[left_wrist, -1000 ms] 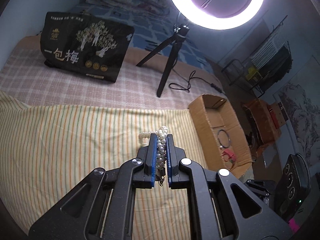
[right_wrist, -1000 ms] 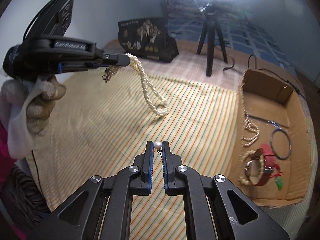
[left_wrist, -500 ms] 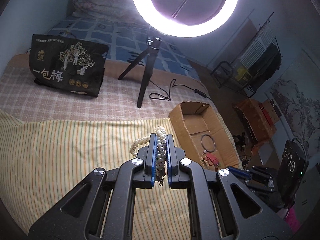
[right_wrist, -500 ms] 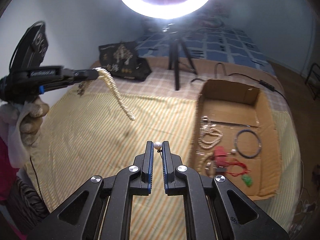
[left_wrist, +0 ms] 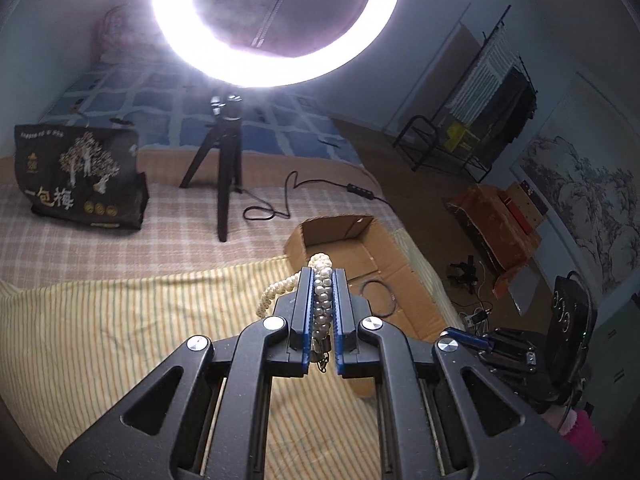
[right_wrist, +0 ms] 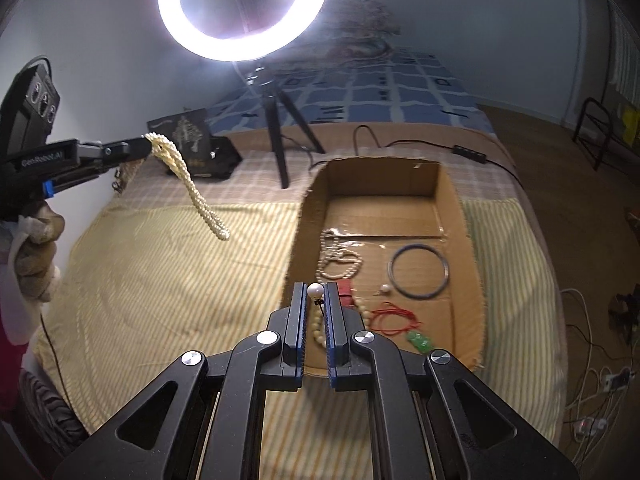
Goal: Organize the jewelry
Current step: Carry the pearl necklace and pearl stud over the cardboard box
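Landmark: cardboard box, open-topped, on the bed beside the striped cloth.
Left gripper: jaws pinching a multi-strand pearl necklace; raised above the cloth, left of the box.
Pearl necklace: looped strands hanging free from the jaws, seen from the right wrist at, clear of the cloth; clasp end between the fingers dark and hard to make out.
Right gripper: jaws pinching a single pearl on a short dark thread; poised over the box's near left wall.
Hidden: near part of the box floor behind the right gripper's fingers; a bead strand there only partly seen.
Inside box: pale bead necklace, blue bangle, red cord with green pendant, small loose pearl, red item mostly covered.
Around: ring light on tripod behind the box; black bag further left of the box.
Edges: box's right wall near the bed's edge; cloth left of the box open.
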### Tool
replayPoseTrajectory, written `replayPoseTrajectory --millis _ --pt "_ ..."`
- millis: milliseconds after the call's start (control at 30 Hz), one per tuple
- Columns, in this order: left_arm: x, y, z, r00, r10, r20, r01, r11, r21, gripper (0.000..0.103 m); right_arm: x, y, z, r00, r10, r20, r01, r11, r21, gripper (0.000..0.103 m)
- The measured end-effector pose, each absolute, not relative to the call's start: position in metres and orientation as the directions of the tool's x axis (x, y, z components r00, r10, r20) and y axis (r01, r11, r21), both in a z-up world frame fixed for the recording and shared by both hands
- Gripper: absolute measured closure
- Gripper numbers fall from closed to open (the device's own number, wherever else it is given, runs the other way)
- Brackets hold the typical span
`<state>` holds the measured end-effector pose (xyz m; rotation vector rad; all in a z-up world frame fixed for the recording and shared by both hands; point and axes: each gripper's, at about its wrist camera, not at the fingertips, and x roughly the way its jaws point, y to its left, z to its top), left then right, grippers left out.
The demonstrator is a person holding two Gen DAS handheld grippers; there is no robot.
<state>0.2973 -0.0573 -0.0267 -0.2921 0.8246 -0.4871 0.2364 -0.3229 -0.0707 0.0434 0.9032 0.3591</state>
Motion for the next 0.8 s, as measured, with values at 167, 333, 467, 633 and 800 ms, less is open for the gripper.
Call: replayPoseTrajectory --millis 167,333,467,633,800 --pt "0.305 -0.083 -0.018 0.573 -0.540 -0.616 0.341 0.841 -0.420 0.097 0.237 -0.335 -0.068 0.577 0.315 -0.753 -0.264 0.945 0.193 0.096" --pt "0.314 -0.105 -0.016 0.562 -0.555 -0.613 0.368 0.832 -0.415 0.097 0.238 -0.340 -0.067 0.584 0.313 -0.749 -0.259 0.946 0.193 0.096" --pt "0.320 -0.123 -0.020 0.552 -0.562 -0.615 0.379 0.827 -0.416 0.097 0.238 -0.342 -0.068 0.583 0.310 -0.751 -0.261 0.947 0.188 0.096" --pt "0.328 -0.141 -0.022 0.551 -0.559 -0.620 0.388 0.829 -0.402 0.097 0.240 -0.349 -0.070 0.586 0.301 -0.753 -0.244 0.951 0.190 0.096" --pt "0.336 -0.156 -0.026 0.547 -0.549 -0.632 0.394 0.835 -0.384 0.097 0.242 -0.354 -0.071 0.590 0.289 -0.754 -0.227 0.955 0.189 0.096"
